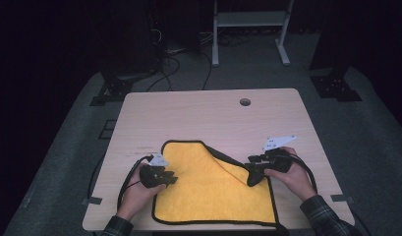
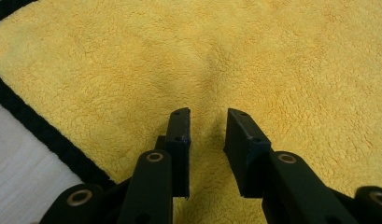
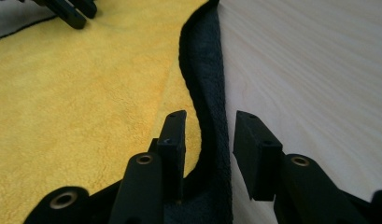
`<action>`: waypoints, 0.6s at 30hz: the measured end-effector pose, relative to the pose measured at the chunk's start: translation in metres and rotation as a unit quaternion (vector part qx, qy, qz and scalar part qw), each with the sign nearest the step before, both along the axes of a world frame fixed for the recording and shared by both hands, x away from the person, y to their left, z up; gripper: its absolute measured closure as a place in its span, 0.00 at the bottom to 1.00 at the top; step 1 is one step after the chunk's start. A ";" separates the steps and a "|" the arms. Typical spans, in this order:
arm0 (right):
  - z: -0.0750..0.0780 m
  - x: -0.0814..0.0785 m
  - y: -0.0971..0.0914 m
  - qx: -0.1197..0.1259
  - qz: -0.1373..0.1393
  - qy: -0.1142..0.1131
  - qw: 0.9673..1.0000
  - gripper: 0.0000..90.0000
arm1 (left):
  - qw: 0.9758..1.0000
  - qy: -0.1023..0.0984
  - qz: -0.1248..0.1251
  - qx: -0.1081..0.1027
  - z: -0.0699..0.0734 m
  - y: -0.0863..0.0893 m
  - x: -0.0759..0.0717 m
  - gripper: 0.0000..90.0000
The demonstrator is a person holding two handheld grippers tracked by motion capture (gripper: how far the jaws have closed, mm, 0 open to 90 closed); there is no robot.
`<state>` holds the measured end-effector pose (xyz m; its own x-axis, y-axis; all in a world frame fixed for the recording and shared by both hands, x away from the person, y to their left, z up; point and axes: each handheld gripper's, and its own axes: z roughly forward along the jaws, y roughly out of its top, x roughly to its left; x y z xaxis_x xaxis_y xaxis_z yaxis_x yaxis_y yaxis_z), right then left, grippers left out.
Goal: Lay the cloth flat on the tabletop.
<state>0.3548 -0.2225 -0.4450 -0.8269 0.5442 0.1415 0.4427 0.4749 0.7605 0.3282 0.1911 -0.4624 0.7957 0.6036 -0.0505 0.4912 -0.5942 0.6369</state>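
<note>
A yellow cloth (image 1: 208,191) with a black border lies on the near half of the wooden table (image 1: 188,113), its near edge running along the table's near edge. Its far right corner is folded over toward the middle, so the dark grey underside (image 1: 255,178) shows as a flap beside the right edge of the cloth.

The left gripper (image 1: 164,177) sits at the cloth's left edge, pointing inward over the yellow pile. In the left gripper view (image 2: 207,135) its jaws stand a narrow gap apart with their tips down at the cloth, where a soft ridge in the pile runs up from between them. Whether the pads pinch the fabric cannot be told.

The right gripper (image 1: 252,164) is at the folded flap near the table's right side, held by the right hand (image 1: 294,177). In the right gripper view (image 3: 208,140) its jaws are partly open and the grey folded edge (image 3: 209,102) passes up between them. The left pad lies close against the cloth, while the right one stands clear of it over bare wood. The left gripper's black tips (image 3: 74,11) show at the far left corner of that view.

A round hole (image 1: 244,102) sits near the table's far edge.
</note>
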 end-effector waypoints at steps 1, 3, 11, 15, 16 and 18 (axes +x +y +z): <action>-0.003 0.002 0.001 -0.005 0.003 0.003 1.000 0.70 | 1.000 0.000 0.000 -0.001 0.000 0.000 0.000 0.78; -0.011 0.004 0.008 -0.014 0.011 0.017 1.000 0.70 | 1.000 0.000 0.001 -0.003 0.000 0.000 0.000 0.78; -0.019 0.003 0.014 -0.040 0.010 0.026 0.999 0.91 | 1.000 0.001 -0.001 -0.003 0.000 0.001 0.000 0.78; -0.010 0.006 0.009 -0.028 -0.006 0.015 0.999 0.93 | 1.000 0.001 0.000 -0.002 0.000 0.000 0.000 0.78; -0.010 0.006 0.009 -0.028 -0.006 0.015 0.999 0.93 | 1.000 0.001 0.000 -0.002 0.000 0.000 0.000 0.78; -0.004 0.011 0.006 -0.020 -0.019 0.002 1.000 0.93 | 1.000 0.001 0.000 -0.002 0.000 0.000 0.000 0.78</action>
<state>0.3656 -0.2169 -0.4494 -0.8056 0.5798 0.1218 0.4634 0.4887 0.7392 0.3280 0.1914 -0.4626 0.7959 0.6029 -0.0542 0.4921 -0.5922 0.6380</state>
